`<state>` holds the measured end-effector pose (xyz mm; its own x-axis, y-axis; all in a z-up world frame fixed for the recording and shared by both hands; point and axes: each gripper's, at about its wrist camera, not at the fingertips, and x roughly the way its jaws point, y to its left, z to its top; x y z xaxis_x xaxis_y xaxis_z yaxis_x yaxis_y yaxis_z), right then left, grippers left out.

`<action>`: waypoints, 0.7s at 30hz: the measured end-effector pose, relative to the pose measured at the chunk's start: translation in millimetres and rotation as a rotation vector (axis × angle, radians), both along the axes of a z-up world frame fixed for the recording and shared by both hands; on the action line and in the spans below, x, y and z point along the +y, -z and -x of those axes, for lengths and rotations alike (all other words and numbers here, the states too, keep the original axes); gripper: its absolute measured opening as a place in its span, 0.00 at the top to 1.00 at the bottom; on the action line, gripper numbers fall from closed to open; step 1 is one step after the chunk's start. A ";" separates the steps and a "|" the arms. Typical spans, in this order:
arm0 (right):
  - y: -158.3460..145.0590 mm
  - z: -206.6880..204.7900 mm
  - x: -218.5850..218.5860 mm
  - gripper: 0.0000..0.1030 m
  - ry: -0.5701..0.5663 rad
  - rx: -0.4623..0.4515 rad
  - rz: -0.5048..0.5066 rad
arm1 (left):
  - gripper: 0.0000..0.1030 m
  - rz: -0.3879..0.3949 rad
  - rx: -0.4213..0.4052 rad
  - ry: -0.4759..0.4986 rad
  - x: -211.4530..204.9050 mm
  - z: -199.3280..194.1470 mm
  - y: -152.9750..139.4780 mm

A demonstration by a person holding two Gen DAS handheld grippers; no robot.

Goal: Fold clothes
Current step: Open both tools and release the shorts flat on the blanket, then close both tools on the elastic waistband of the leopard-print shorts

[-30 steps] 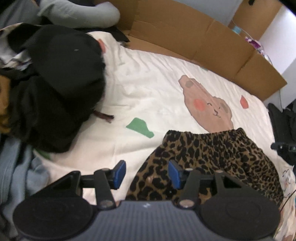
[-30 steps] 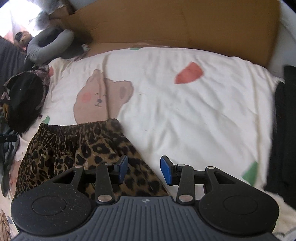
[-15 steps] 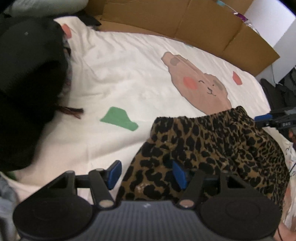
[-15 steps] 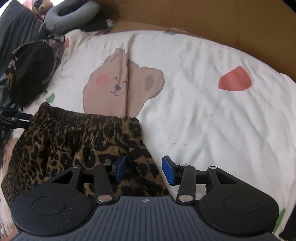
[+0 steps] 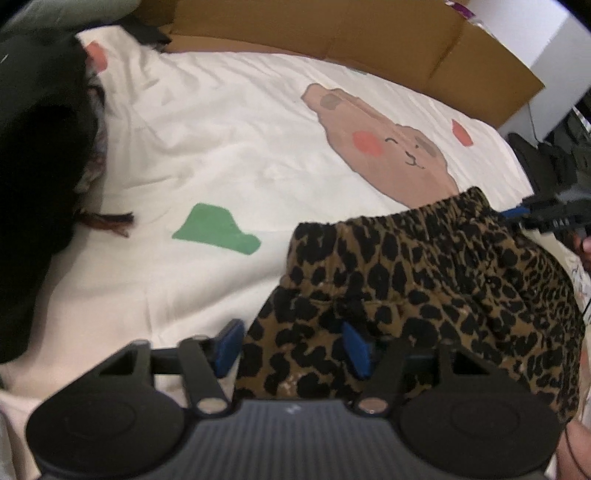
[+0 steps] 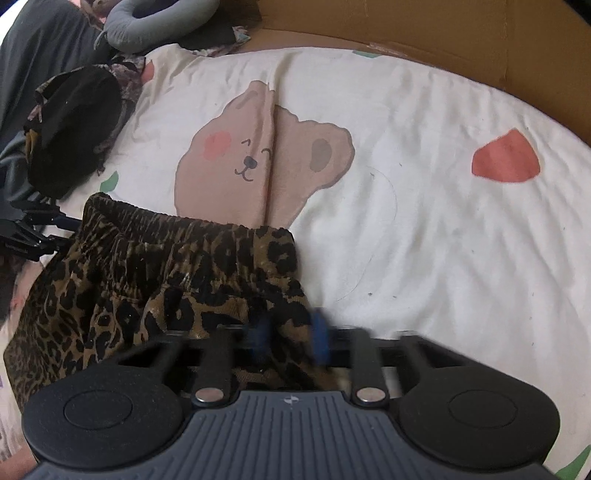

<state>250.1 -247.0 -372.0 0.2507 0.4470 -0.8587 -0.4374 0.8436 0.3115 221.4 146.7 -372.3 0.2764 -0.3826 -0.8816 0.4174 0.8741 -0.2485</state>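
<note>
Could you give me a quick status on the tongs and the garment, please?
Both tongs closing: left tongs and right tongs each straddle a side edge of the leopard shorts. Shorts flat on sheet. Dark clothes pile off to the side, clear.

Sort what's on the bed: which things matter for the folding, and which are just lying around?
In the job:
- leopard-print shorts
- left hand-held gripper, closing over the shorts' edge
- right hand-held gripper, closing on the other edge

Lying about:
- black clothes pile
- grey neck pillow
- cardboard
</note>
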 end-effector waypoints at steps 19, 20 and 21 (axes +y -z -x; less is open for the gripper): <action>-7.8 1.0 -23.7 0.71 0.130 -0.007 0.035 | 0.50 -0.024 -0.044 -0.100 14.1 1.1 -20.0; -10.1 0.9 -24.8 0.62 0.134 -0.017 0.021 | 0.47 -0.020 -0.053 -0.100 15.0 0.9 -21.2; -12.3 0.7 -25.9 0.51 0.139 -0.027 0.007 | 0.47 -0.011 -0.057 -0.101 15.8 0.0 -22.0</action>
<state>249.4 -272.9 -359.7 0.3324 0.4004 -0.8539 -0.3246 0.8987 0.2951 221.4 162.5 -350.3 0.3629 -0.3410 -0.8672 0.3402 0.9149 -0.2174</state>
